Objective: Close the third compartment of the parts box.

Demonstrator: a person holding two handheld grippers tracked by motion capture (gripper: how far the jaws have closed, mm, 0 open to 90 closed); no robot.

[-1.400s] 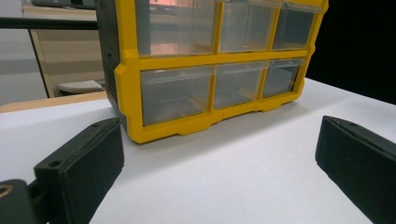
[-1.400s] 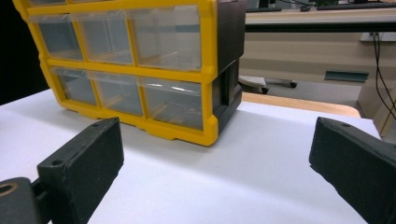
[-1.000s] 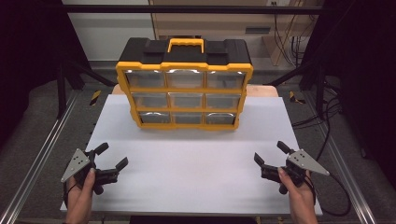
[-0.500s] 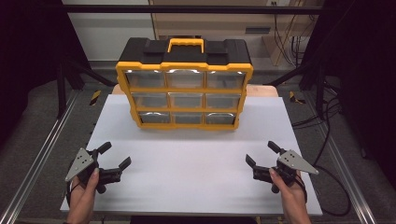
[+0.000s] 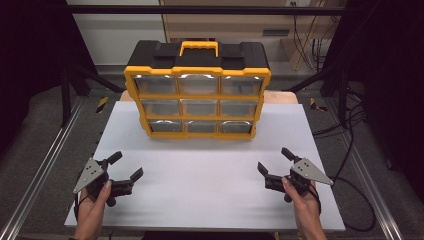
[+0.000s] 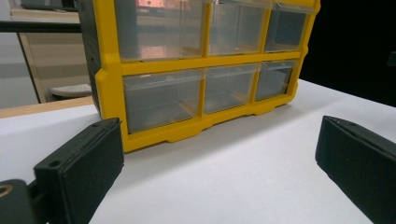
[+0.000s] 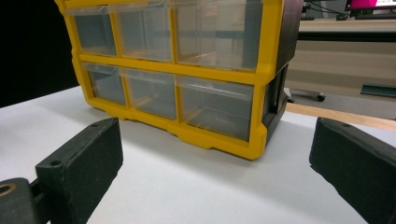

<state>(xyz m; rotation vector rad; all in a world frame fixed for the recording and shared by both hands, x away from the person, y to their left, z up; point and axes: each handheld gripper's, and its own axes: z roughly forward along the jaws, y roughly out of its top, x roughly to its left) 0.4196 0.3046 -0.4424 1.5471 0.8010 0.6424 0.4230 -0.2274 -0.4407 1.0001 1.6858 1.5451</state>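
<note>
A yellow and black drawer cabinet (image 5: 197, 92) with clear plastic drawers stands upright at the back of the white table (image 5: 205, 185). It has three rows of three drawers, all pushed in, and a yellow handle on top. My left gripper (image 5: 125, 165) is held low near the table's front left, open, with nothing between its jaws. My right gripper (image 5: 274, 161) is at the front right, open as well and holding nothing. Both point toward the cabinet (image 6: 196, 79) (image 7: 187, 70), which stands some way beyond the jaws.
Metal frame rails (image 5: 45, 165) run along both sides of the table. Cables (image 5: 350, 150) lie on the floor at the right. A wooden board edge (image 5: 282, 96) shows behind the cabinet.
My right gripper has moved left and a little forward over the table. My left gripper has shifted slightly right. Both stay open.
</note>
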